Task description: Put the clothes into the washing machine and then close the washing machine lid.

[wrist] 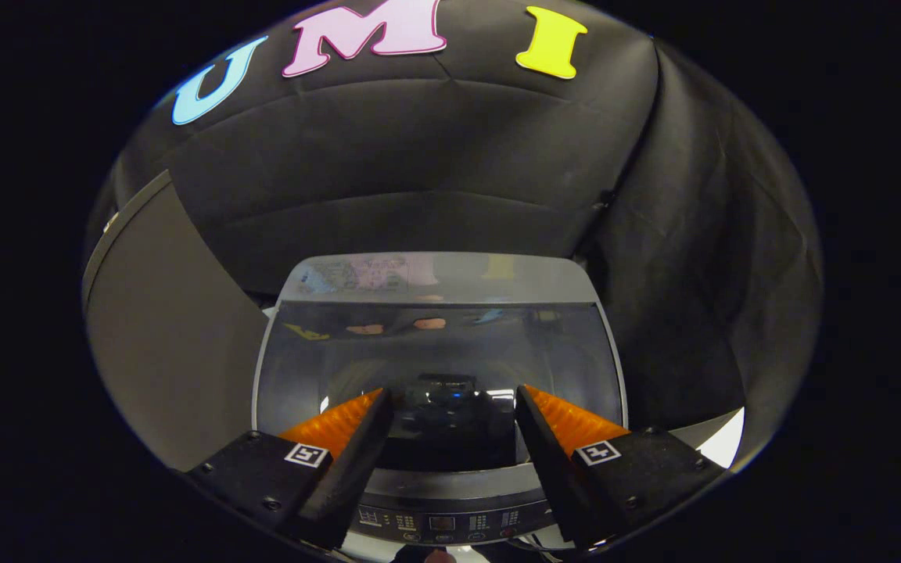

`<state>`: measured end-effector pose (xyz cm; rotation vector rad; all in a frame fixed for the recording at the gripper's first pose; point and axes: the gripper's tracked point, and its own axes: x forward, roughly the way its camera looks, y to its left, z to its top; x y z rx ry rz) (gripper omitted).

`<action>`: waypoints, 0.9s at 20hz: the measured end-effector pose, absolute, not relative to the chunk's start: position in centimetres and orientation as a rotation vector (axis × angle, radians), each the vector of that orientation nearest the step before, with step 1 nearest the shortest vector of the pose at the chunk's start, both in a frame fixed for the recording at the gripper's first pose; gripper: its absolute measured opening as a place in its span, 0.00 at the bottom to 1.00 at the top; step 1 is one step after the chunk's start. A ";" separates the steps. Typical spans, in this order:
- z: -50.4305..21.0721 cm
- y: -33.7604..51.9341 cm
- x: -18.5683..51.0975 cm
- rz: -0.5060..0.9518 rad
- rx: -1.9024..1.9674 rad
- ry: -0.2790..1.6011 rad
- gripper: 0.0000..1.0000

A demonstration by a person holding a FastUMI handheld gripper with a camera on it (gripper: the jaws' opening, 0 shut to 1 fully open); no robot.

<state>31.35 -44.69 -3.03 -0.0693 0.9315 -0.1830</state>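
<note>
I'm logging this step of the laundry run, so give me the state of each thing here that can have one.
Washing machine lid: closed, lying flat over the tub, its glass reflecting the booth.
Control panel: below the fingers; whether it is on cannot be told.
Gripper: open, fingers spread above the lid, holding nothing.

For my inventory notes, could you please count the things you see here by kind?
Washing machine: 1
Glass lid, lying closed: 1
Control panel: 1
Gripper, fingers apart above the lid, holding nothing: 1
Total: 4
</note>
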 end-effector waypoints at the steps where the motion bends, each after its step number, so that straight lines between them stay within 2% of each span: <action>1: -3.0 -44.6 31.2 -0.181 -0.067 0.945 0.99; 11: -5.9 -45.0 28.8 -0.189 -0.049 1.027 0.99; 14: -4.5 -45.0 29.2 -0.193 -0.043 0.981 0.99; 18: 1.1 -44.5 29.8 -0.175 -0.037 0.855 0.99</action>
